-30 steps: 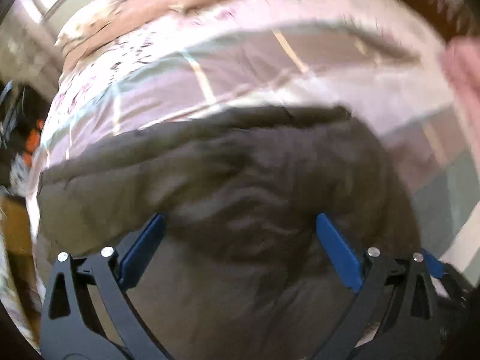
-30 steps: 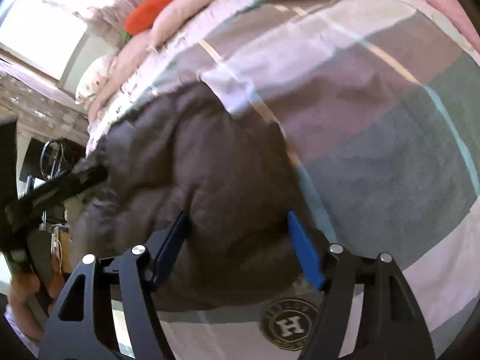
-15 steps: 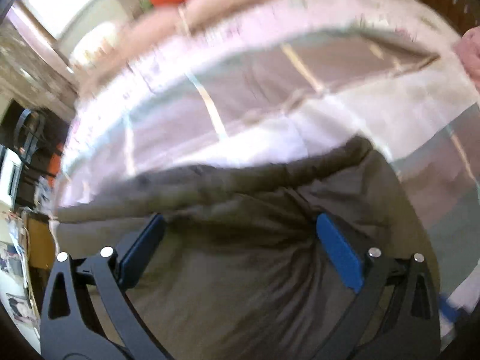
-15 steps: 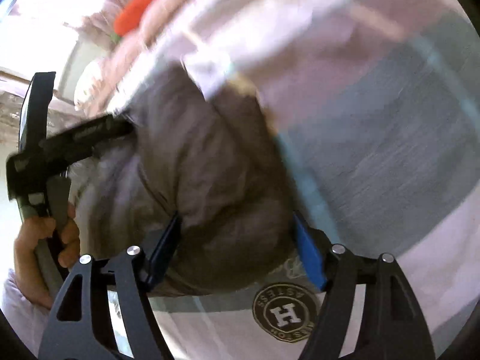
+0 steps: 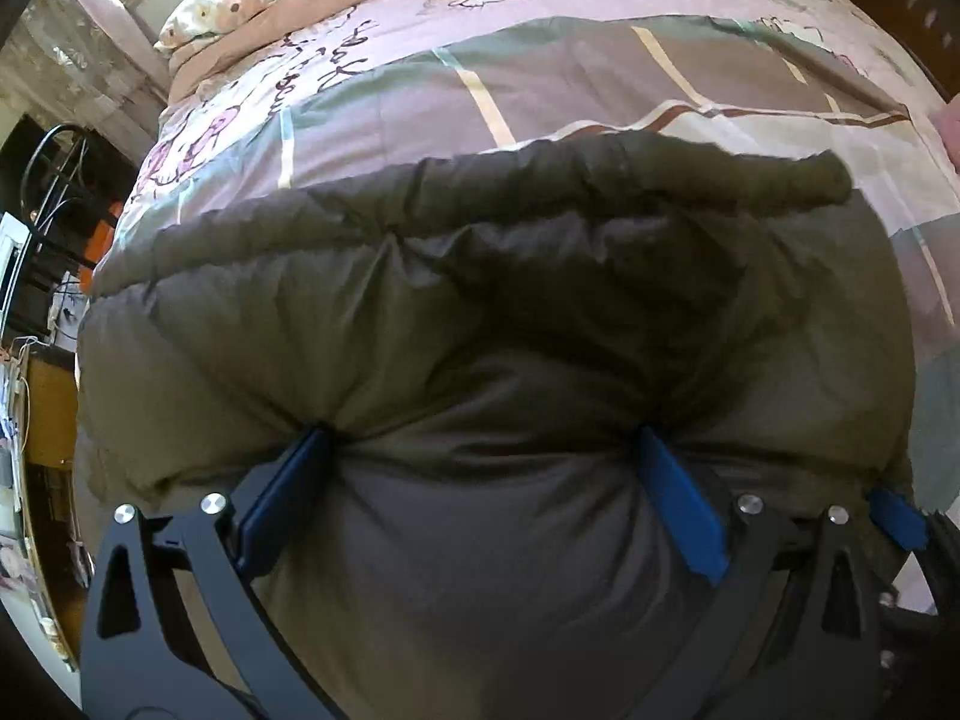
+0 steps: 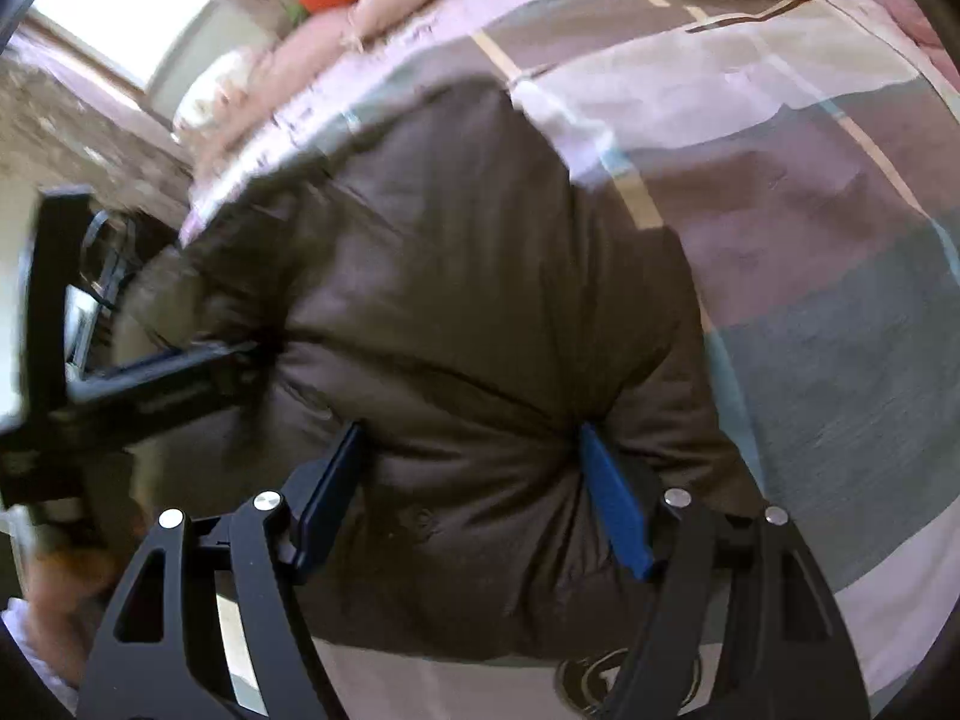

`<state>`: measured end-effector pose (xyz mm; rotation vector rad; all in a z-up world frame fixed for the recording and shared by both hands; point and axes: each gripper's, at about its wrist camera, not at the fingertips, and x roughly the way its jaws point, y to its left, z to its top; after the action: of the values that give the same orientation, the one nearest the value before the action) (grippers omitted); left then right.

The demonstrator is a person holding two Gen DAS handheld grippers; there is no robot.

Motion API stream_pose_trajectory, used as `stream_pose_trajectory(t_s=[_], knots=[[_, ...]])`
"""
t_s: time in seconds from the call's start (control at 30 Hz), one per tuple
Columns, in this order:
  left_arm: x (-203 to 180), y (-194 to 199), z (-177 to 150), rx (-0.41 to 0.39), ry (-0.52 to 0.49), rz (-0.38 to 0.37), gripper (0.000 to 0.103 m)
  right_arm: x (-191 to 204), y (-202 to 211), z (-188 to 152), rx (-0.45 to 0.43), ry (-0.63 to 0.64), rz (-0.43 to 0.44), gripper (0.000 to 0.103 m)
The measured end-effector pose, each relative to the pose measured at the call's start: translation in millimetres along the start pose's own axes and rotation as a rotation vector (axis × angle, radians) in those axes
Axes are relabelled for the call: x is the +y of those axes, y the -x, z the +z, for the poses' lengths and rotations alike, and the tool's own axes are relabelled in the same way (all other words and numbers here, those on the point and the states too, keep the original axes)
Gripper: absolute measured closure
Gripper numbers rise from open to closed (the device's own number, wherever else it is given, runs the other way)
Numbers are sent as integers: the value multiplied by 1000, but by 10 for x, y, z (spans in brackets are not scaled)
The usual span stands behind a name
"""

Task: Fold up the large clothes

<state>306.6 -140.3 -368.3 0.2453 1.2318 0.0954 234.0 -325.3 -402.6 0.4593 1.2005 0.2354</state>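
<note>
- A big dark puffy jacket (image 5: 480, 324) lies spread across the bed (image 5: 540, 78), on a patchwork quilt of pink, grey and mauve blocks.
- The left claw (image 5: 480, 480) has its two blue fingers (image 5: 678, 504) set wide apart, and the padded fabric bulges up between them. They press into the jacket; I cannot tell for certain whether they pinch it or only push on it.
- The right claw (image 6: 474, 480) stands the same way, spread wide with jacket billowing between its blue fingers (image 6: 612, 504), pressing the near edge.
- From the left claw, the jacket stretches straight ahead and out to both sides; its long axis runs crosswise, left to right. A rolled edge (image 5: 600, 180), perhaps the collar or hem, marks the far side.
- From the right view the left claw (image 6: 156, 372) sits on the jacket's left flank, so each claw covers one end of the near edge, neither clearly nearer.
- I judge the coming move turns on that far rolled edge: the near edge would travel straight forward toward it.
- Beyond the jacket there is open quilt ahead and to the right. The bed's left edge is near the jacket's left end, with furniture (image 5: 48, 396) just past it, so room is tight there.
- Pillows (image 5: 228, 0) lie well apart at the head.
</note>
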Motion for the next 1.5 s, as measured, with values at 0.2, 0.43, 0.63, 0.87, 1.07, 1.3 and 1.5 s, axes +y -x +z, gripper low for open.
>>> stream_pose_trajectory(t_s=[0.2, 0.43, 0.63, 0.87, 1.07, 1.3, 1.5], knots=[[100, 164, -62, -36, -9, -49, 2, 128, -75, 32, 38, 13, -79, 28], [700, 840, -495, -126, 46, -53, 2, 507, 410, -260, 16, 43, -134, 23], [1441, 1397, -983, -162, 194, -116, 2, 1164, 764, -640, -17, 183, -220, 23], [2109, 2006, -1305, -128, 309, -128, 2, 2124, 1244, -655, -56, 229, -234, 19], [2437, 2625, -1365, -114, 304, -180, 2, 2717, 1824, -689, -80, 236, -263, 13], [2479, 3154, -1216, -117, 233, -195, 2, 3069, 2154, -623, -74, 223, -296, 12], [2496, 3269, -1167, -101, 236, -239, 2, 3228, 2193, -556, -51, 245, -318, 12]])
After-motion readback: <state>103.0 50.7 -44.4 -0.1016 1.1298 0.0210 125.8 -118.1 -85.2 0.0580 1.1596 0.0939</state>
